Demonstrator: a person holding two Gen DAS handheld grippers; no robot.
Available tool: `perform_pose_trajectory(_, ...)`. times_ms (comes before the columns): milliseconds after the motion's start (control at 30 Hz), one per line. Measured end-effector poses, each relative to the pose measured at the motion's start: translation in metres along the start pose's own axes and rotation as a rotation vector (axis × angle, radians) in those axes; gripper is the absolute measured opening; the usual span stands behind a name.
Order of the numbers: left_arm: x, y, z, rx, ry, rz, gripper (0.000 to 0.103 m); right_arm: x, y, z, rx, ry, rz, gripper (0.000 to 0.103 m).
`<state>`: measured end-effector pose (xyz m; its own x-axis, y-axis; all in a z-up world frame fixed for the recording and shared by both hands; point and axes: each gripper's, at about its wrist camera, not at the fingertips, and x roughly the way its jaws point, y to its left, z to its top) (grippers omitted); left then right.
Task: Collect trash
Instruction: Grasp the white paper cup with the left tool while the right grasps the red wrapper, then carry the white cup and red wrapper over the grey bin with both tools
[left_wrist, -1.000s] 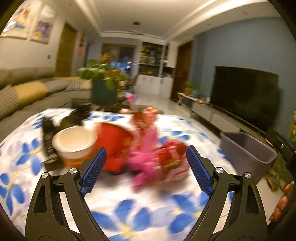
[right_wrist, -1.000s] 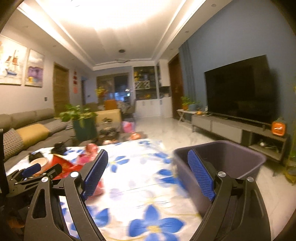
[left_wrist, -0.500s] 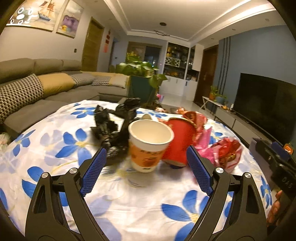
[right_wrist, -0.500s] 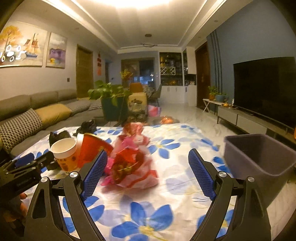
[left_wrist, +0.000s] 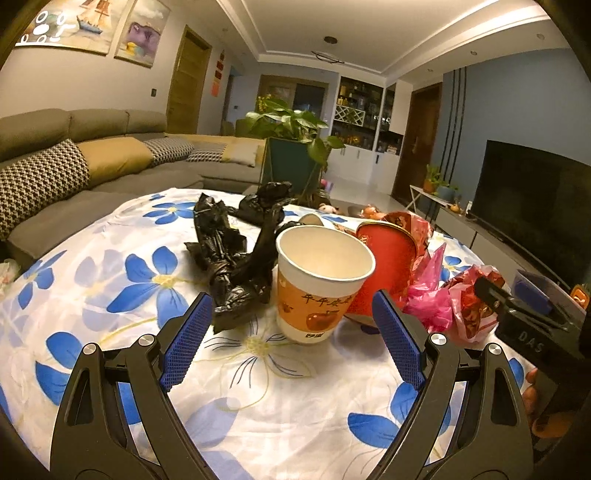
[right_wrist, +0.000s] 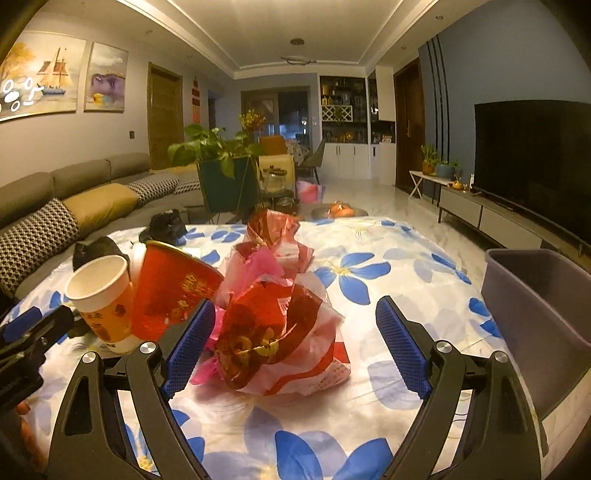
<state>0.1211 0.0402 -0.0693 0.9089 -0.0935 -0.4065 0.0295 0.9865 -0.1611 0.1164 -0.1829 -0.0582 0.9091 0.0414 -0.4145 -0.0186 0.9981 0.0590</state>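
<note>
Setting: a table (left_wrist: 258, 424) under a white cloth printed with blue flowers, in a living room; the trash lies in a loose cluster on the cloth.

Left gripper (left_wrist: 291, 339): jaws spread wide, holding nothing. An upright paper cup (left_wrist: 319, 284), orange with a white rim, stands just ahead of the gap, not yet between the pads.

Right gripper (right_wrist: 295, 349): jaws wide but closing. A crumpled red and pink plastic wrapper (right_wrist: 280, 328) sits between them; the pads do not press on it yet.

Other trash: crumpled black plastic bags (left_wrist: 236, 254) left of the cup; a red paper cup (left_wrist: 388, 266) tipped over just behind it.

Bin: a grey plastic bin (right_wrist: 539, 314) beside the table's right edge, open top.

Risk, paper cup: it looks light and empty, so a pad nudging its side would probably topple it into the red cup.

Risk, wrapper: thin film may slip out, or only a fold gets caught and the rest trails and drags neighbouring litter.

Risk, crowding: both grippers work close together and could collide.

Risk, cloth: pads closing too low could pinch the tablecloth and pull everything askew.
</note>
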Motion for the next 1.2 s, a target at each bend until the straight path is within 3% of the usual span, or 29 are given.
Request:
perform_pose_trajectory(67,0.005,-0.002,0.000,-0.002,0.008,-0.007,0.086,0.005,-0.001,0.000,0.007,0.018,0.006,0.079)
perform_pose_trajectory(233,0.017,-0.006,0.004,-0.009,0.039,-0.035,0.086,0.017,-0.003,-0.004,0.021,0.069,0.021,0.058)
perform_pose_trajectory(433,0.035,-0.009,0.010,-0.023,0.086,-0.066,0.084,0.013,-0.005,-0.006,0.028,0.065,0.041,0.039)
perform_pose_trajectory(600,0.052,-0.012,0.015,-0.021,0.139,-0.073,0.073,0.005,-0.007,-0.007,0.026,0.053,0.047,0.036)
perform_pose_trajectory(667,0.056,-0.015,0.016,-0.012,0.158,-0.079,0.064,0.002,-0.008,-0.007,0.025,0.047,0.049,0.036)
perform_pose_trajectory(900,0.054,-0.016,0.015,-0.007,0.143,-0.080,0.060,-0.014,-0.016,-0.009,0.026,0.022,0.045,0.033)
perform_pose_trajectory(1200,0.016,-0.015,0.016,-0.012,0.064,-0.100,0.059,-0.040,-0.030,-0.005,0.034,-0.030,0.032,0.032)
